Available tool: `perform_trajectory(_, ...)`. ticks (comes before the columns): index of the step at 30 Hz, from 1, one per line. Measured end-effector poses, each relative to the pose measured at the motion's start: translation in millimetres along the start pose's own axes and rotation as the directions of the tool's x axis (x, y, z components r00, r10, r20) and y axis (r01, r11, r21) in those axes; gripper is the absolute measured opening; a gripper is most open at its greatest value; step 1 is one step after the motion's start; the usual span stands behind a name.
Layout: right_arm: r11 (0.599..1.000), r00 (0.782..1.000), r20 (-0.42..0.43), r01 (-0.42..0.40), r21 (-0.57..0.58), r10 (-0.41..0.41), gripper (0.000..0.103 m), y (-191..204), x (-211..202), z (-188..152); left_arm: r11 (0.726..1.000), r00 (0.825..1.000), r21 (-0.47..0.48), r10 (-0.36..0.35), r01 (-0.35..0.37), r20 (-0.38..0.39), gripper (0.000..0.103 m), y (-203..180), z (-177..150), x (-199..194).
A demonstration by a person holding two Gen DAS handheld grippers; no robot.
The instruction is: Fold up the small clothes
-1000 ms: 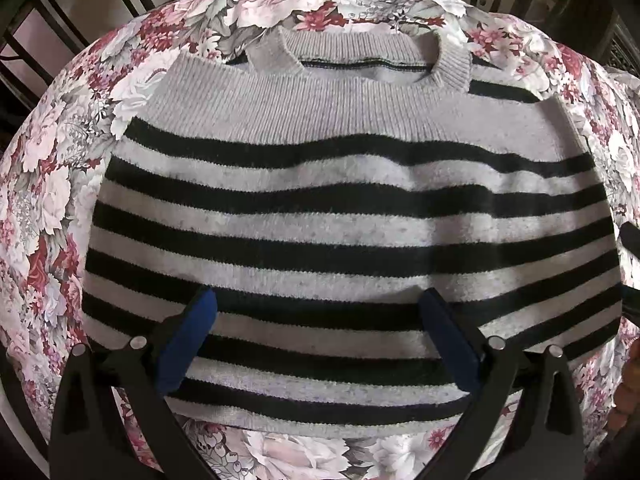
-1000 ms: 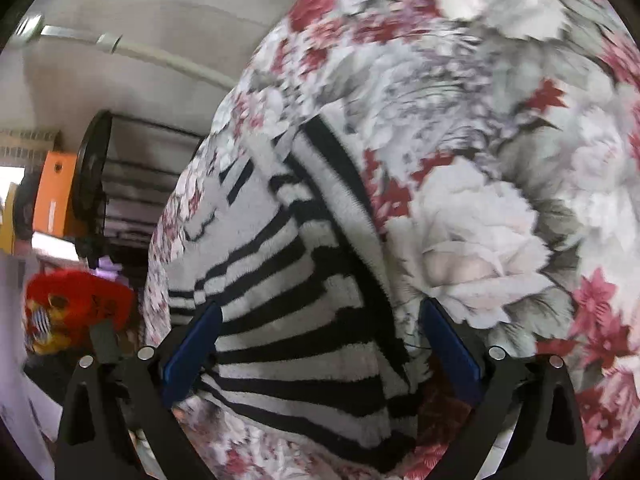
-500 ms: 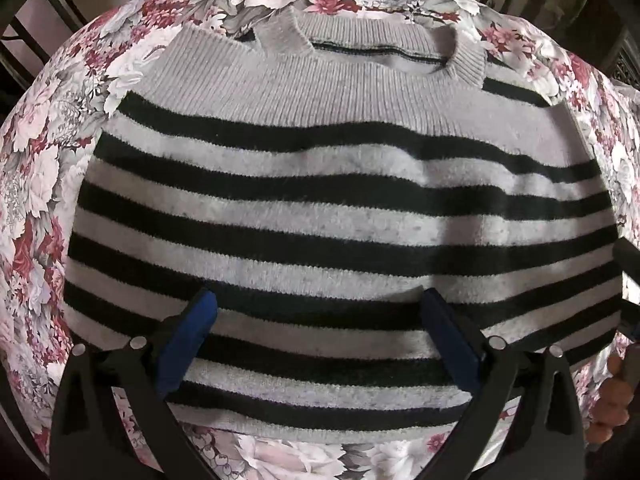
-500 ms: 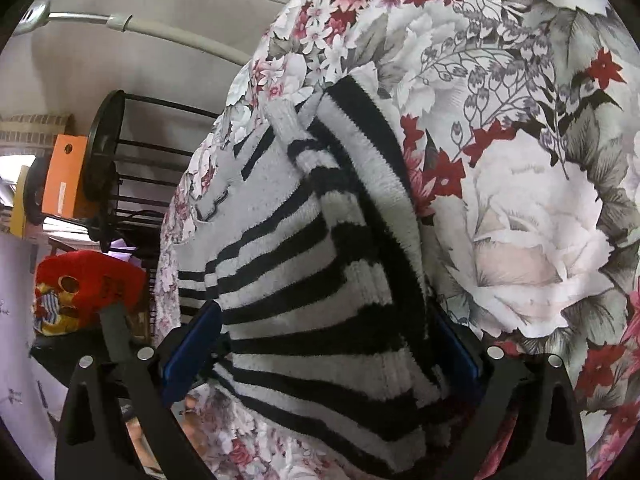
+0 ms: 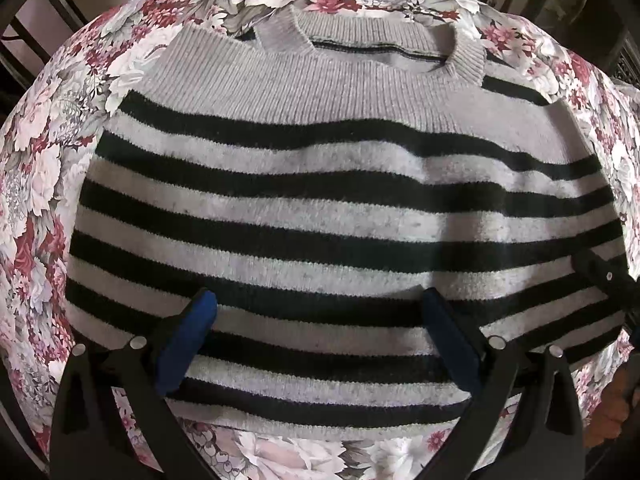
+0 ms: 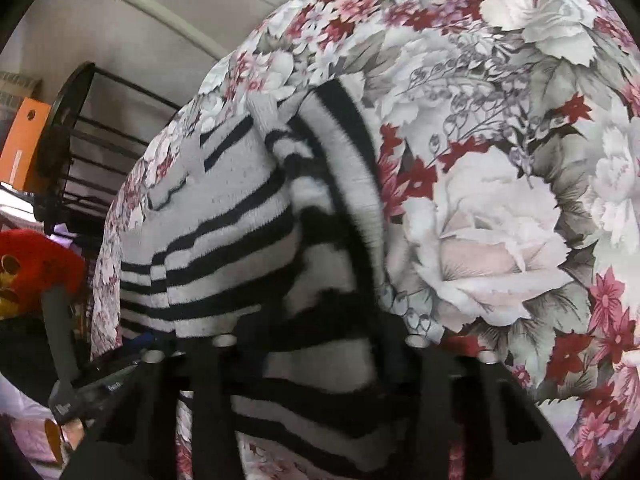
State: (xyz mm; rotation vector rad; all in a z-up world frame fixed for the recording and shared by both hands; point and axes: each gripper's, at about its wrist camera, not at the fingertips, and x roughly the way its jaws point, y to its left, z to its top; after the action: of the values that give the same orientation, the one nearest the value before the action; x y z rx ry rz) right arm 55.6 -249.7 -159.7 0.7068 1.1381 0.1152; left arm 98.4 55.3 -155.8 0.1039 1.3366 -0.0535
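A small grey sweater with black stripes (image 5: 328,200) lies flat on a floral cloth (image 5: 36,184), neck hole at the far side, hem near me. My left gripper (image 5: 316,320) hovers open over the lower stripes, blue pads spread wide, holding nothing. In the right wrist view the sweater's side edge (image 6: 320,240) bunches up between the jaws of my right gripper (image 6: 320,340), which have closed in on the fabric; the blue pads are hidden by cloth. The right gripper also shows at the sweater's right edge in the left wrist view (image 5: 600,276).
The floral cloth (image 6: 500,220) covers the whole table. Dark metal chair frames (image 5: 24,20) stand behind it. In the right wrist view a black wire rack (image 6: 84,168), an orange box (image 6: 24,136) and a red bag (image 6: 32,268) stand off to the left.
My right gripper has pushed onto the sweater's side edge and its jaws have closed on the fabric. My left gripper moved slightly closer over the sweater and stays open.
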Motion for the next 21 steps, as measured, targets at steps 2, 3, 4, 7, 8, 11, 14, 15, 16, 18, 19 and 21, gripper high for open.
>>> perform_trajectory(2, 1.0, 1.0, 0.005, 0.005, 0.006, -0.005, 0.027, 4, -3, 0, 1.0, 1.0, 0.003, 0.004, -0.004, 0.001, 0.099, 0, -4, -3)
perform_trajectory(3, 1.0, 1.0, 0.012, 0.021, -0.014, -0.021, 0.026, 10, -5, -1, 1.0, 1.0, 0.006, 0.008, -0.008, 0.001, 0.099, -1, -4, -4)
perform_trajectory(4, 0.999, 0.999, 0.021, 0.039, -0.036, -0.038, 0.026, 17, -8, -1, 1.0, 1.0, 0.007, 0.011, -0.011, 0.003, 0.098, -2, -5, -5)
perform_trajectory(7, 0.995, 0.998, 0.036, 0.052, -0.084, -0.049, 0.025, 33, -17, -3, 1.0, 1.0, 0.017, 0.01, -0.011, 0.017, 0.098, -10, -4, -16)
perform_trajectory(8, 0.994, 0.998, 0.041, 0.055, -0.093, -0.051, 0.024, 39, -19, -3, 1.0, 1.0, 0.022, 0.011, -0.011, 0.023, 0.098, -11, -3, -18)
perform_trajectory(11, 0.993, 0.997, 0.05, 0.062, -0.099, -0.058, 0.024, 46, -25, -3, 0.999, 0.999, 0.044, 0.012, -0.014, 0.05, 0.098, -16, -2, -28)
perform_trajectory(14, 0.993, 0.996, 0.056, 0.069, -0.094, -0.064, 0.024, 54, -29, -4, 0.999, 0.998, 0.05, -0.001, -0.002, 0.061, 0.098, -22, -2, -35)
perform_trajectory(15, 0.993, 0.996, 0.057, 0.068, -0.098, -0.063, 0.024, 58, -30, -4, 0.999, 0.998, 0.05, -0.004, 0.001, 0.062, 0.098, -23, -1, -37)
perform_trajectory(16, 0.992, 0.996, 0.058, 0.067, -0.104, -0.061, 0.023, 62, -32, -4, 0.999, 0.998, 0.049, -0.005, 0.002, 0.061, 0.098, -24, -3, -39)
perform_trajectory(18, 0.992, 0.997, 0.062, 0.058, -0.114, -0.051, 0.023, 69, -37, -5, 0.999, 0.998, 0.049, -0.01, 0.007, 0.055, 0.098, -22, -4, -40)
perform_trajectory(19, 0.992, 0.997, 0.063, 0.048, -0.113, -0.041, 0.023, 73, -39, -5, 0.999, 0.999, 0.052, -0.012, 0.009, 0.051, 0.098, -21, -4, -40)
perform_trajectory(21, 0.993, 0.997, 0.063, 0.041, -0.111, -0.034, 0.023, 79, -41, -5, 0.998, 0.998, 0.058, -0.009, 0.006, 0.054, 0.098, -24, -5, -43)
